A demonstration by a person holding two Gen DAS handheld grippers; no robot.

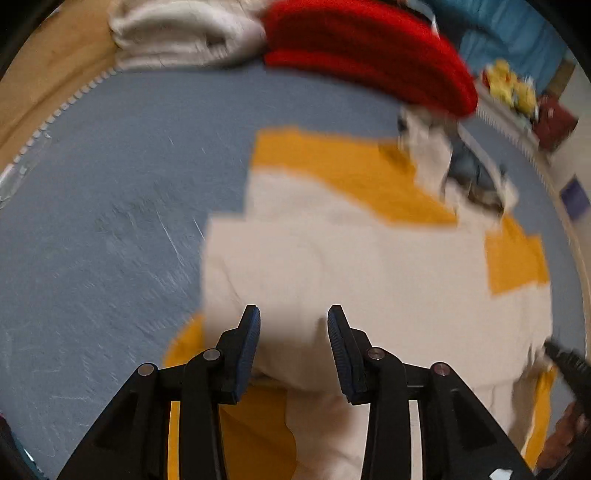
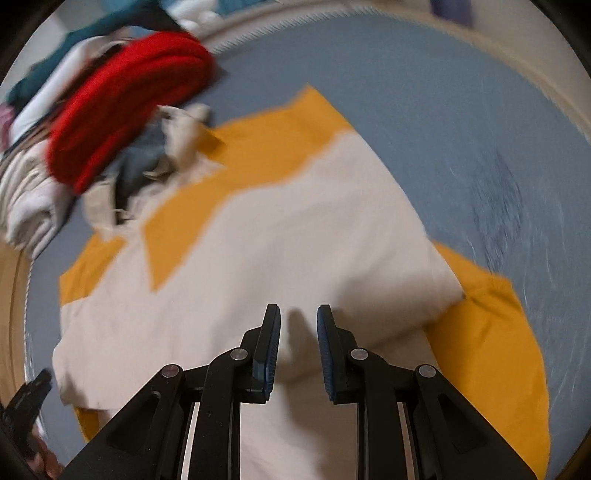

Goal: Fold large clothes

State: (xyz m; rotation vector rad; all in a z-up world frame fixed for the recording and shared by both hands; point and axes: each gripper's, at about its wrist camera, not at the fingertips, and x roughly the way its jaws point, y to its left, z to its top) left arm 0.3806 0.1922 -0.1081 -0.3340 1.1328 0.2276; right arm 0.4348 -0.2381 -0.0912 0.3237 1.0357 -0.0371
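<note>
A large cream and mustard-yellow garment [image 1: 351, 258] lies partly folded on a blue mat [image 1: 110, 184]. My left gripper [image 1: 293, 325] points down at its near edge. A raised fold of cream cloth fills the gap between its blue pads, which press on it. In the right wrist view the same garment [image 2: 277, 240] spreads across the mat [image 2: 443, 129]. My right gripper [image 2: 298, 325] stands narrow, with a ridge of cream cloth pinched between its pads. Each view shows the other gripper's black tip at its edge: right gripper [image 1: 565, 362], left gripper [image 2: 26, 402].
A folded red garment [image 1: 369, 48] [image 2: 122, 103] and a white folded pile [image 1: 177, 33] [image 2: 26, 199] sit at the mat's far side. A crumpled cream and denim piece [image 1: 469, 173] [image 2: 147, 162] touches the garment's far edge. A hand [image 1: 561, 435] shows at lower right.
</note>
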